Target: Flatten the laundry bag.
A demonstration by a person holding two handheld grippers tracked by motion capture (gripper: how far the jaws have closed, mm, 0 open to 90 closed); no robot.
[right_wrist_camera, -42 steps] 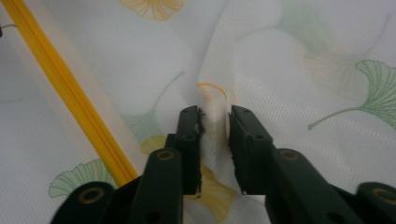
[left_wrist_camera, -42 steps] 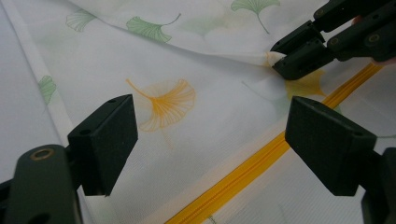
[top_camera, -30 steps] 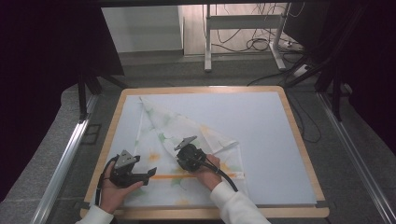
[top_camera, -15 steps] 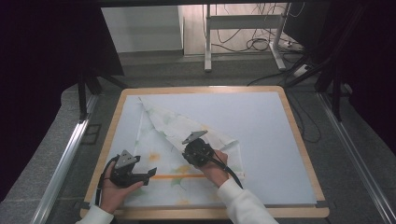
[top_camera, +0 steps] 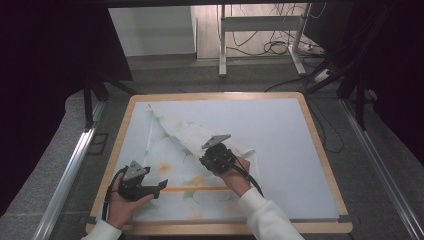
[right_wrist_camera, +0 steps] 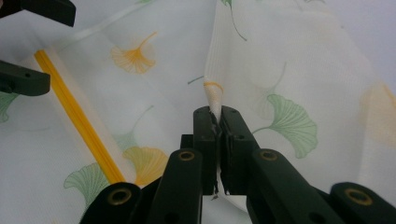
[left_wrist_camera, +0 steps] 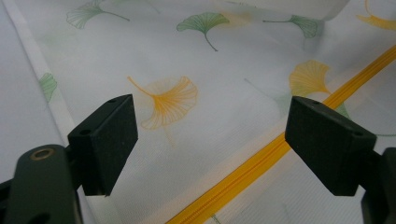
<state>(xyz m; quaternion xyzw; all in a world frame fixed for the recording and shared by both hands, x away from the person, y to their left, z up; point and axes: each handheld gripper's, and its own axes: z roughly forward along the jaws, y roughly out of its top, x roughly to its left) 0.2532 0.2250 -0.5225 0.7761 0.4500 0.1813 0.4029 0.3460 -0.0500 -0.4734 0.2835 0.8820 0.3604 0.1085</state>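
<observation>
A white mesh cloth [top_camera: 172, 150] printed with green and yellow ginkgo leaves lies on the left half of the table, with a yellow zipper [top_camera: 200, 189] running across it. My right gripper [top_camera: 204, 161] is shut on a pinched-up edge of the cloth [right_wrist_camera: 214, 95], which rises from its jaws as a fold. The zipper [right_wrist_camera: 74, 112] lies to the left in the right gripper view. My left gripper [top_camera: 161, 187] stands open just over the cloth near the zipper's left end. In its own view the left gripper [left_wrist_camera: 210, 135] has leaf print and zipper [left_wrist_camera: 261, 158] between the wide jaws, untouched.
The table has a pale blue mat [top_camera: 280, 150] inside a wooden frame [top_camera: 325, 160]. Its right half is bare mat. Behind the table stand metal desk legs [top_camera: 222, 45] and loose cables [top_camera: 270, 47] on the floor, with dark curtains at both sides.
My right gripper has risen and shifted away and to the right, carrying the pinched cloth edge with it. The left gripper has stayed put.
</observation>
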